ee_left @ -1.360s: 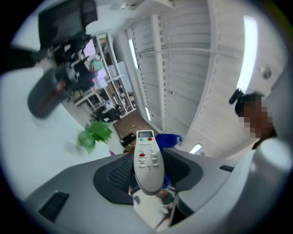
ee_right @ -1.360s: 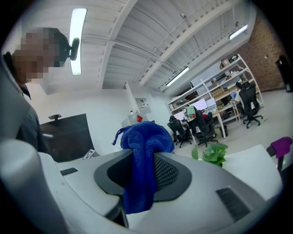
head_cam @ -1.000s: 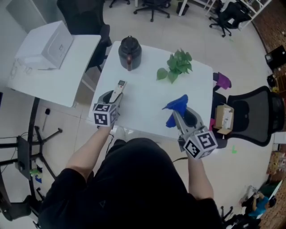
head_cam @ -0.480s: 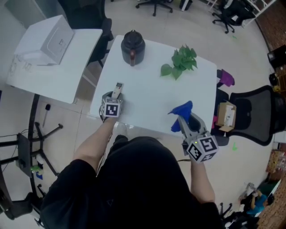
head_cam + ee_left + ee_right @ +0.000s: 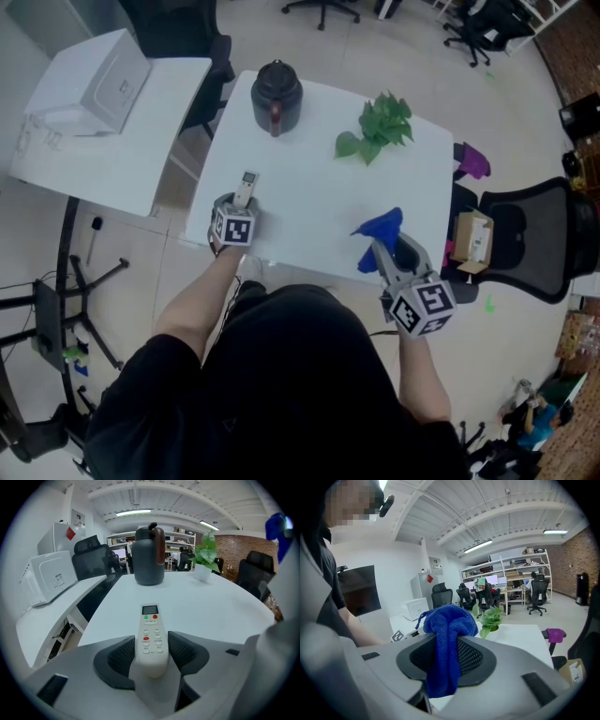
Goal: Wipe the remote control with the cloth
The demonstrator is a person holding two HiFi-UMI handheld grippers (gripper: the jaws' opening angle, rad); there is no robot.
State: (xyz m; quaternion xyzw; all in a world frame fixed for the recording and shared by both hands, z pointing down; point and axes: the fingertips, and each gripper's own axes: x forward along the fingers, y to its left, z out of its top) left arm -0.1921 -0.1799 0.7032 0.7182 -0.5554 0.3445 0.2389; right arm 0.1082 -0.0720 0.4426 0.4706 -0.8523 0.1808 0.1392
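Note:
The white remote control (image 5: pixel 246 187) lies flat on the white table (image 5: pixel 309 202) near its left front edge. Its near end sits between the jaws of my left gripper (image 5: pixel 238 203). In the left gripper view the remote (image 5: pixel 151 632) points away from me, buttons up, and the pads flank it closely. These jaws have just been opening with the remote between them. My right gripper (image 5: pixel 381 247) hovers over the table's front right, shut on a bunched blue cloth (image 5: pixel 380 229). The cloth (image 5: pixel 446 634) hangs out above and below the pads.
A dark kettle (image 5: pixel 274 97) stands at the table's back left and a green plant (image 5: pixel 379 130) at the back right. A side table with a white box (image 5: pixel 101 82) is to the left. A black office chair (image 5: pixel 525 239) and a cardboard box (image 5: pixel 472 242) stand to the right.
My left gripper has sunk toward the table with the remote and tipped further down, so the remote now lies flat on the tabletop. The right gripper with the cloth has hardly shifted.

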